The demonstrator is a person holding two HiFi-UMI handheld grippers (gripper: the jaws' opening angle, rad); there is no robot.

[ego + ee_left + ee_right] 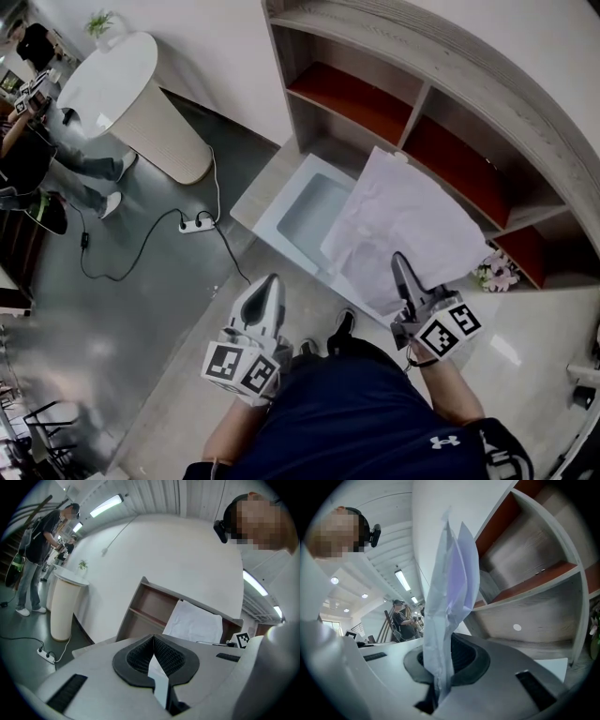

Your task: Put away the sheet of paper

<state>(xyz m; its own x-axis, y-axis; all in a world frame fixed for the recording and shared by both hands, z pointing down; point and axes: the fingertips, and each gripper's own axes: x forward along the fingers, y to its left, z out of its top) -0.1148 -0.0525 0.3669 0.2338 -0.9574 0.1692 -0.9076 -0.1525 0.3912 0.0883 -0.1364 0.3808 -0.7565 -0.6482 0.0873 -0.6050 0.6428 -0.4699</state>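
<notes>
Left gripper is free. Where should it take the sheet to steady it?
Probably the near-left edge of the sheet of paper, approached from the left. The right gripper pinches its near edge, the far edge is toward the shelf unit, and the left side hangs free over the tray, facing the left gripper.

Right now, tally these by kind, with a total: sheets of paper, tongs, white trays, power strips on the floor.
Sheet of paper: 1
Tongs: 2, left tongs and right tongs
White tray: 1
Power strip: 1
Total: 5
</notes>
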